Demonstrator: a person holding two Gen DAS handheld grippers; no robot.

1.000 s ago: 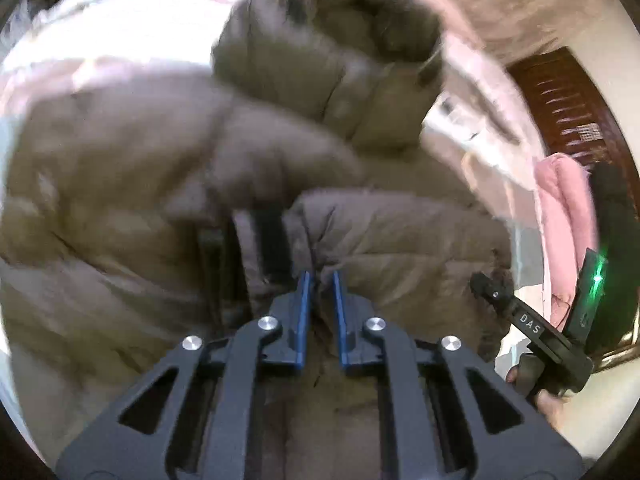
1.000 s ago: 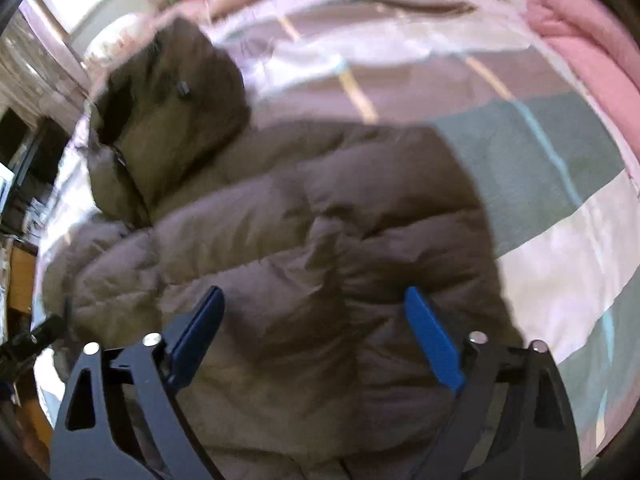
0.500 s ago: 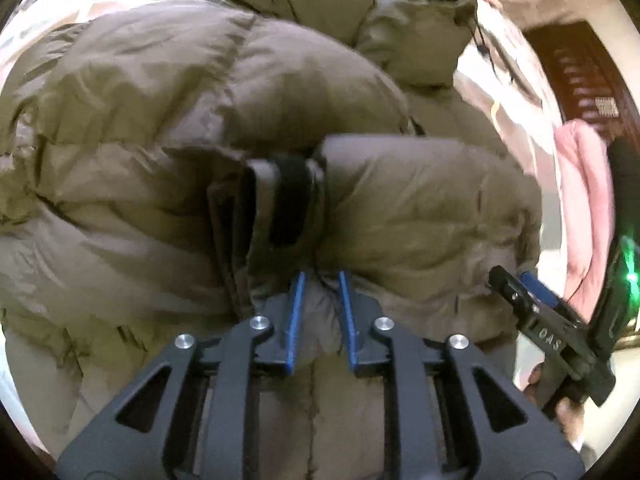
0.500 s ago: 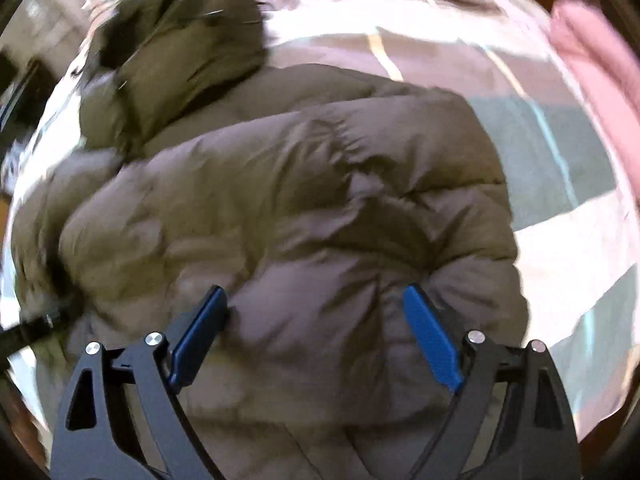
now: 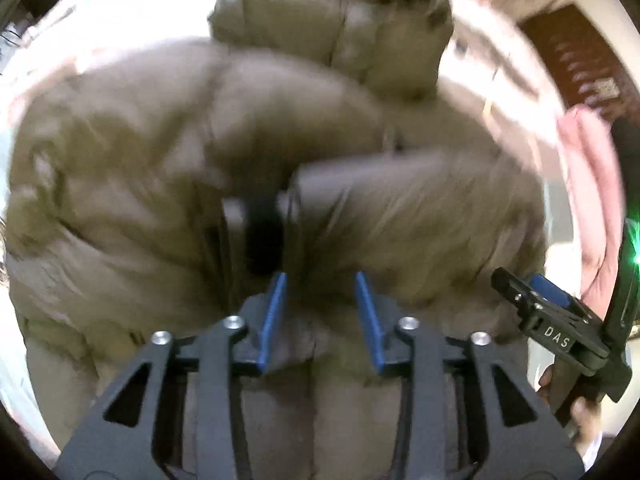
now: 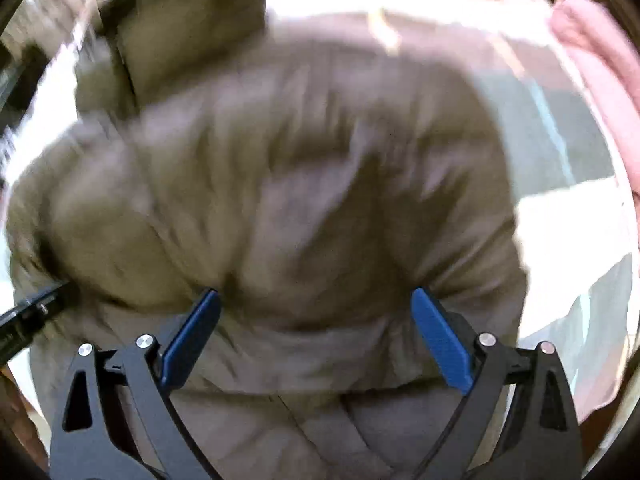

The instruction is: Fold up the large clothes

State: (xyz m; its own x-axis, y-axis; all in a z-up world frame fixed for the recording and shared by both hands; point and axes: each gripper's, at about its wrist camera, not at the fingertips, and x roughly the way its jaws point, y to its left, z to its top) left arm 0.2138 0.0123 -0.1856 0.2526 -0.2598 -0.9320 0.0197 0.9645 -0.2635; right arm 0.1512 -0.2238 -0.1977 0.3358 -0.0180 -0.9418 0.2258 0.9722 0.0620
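A large brown hooded puffer jacket (image 5: 160, 184) lies spread on the bed, its hood at the top; it also fills the right wrist view (image 6: 312, 184). Its sleeve with a black cuff (image 5: 264, 236) lies folded across the body. My left gripper (image 5: 320, 312) is partly open, its blue pads on either side of jacket fabric just below the cuff. My right gripper (image 6: 316, 332) is wide open, pressed over the lower jacket with puffy fabric bulging between the fingers. It also shows at the right edge of the left wrist view (image 5: 560, 332). Both views are motion blurred.
The jacket rests on a striped bedsheet (image 6: 560, 152) in grey, green and white. A folded pink blanket (image 6: 600, 64) lies at the bed's right side, also in the left wrist view (image 5: 592, 184). Dark wooden furniture (image 5: 580, 64) stands behind.
My left gripper's jaws have spread apart from a tight pinch on the fabric near the cuff. Both grippers have shifted over the jacket; the right stays wide open.
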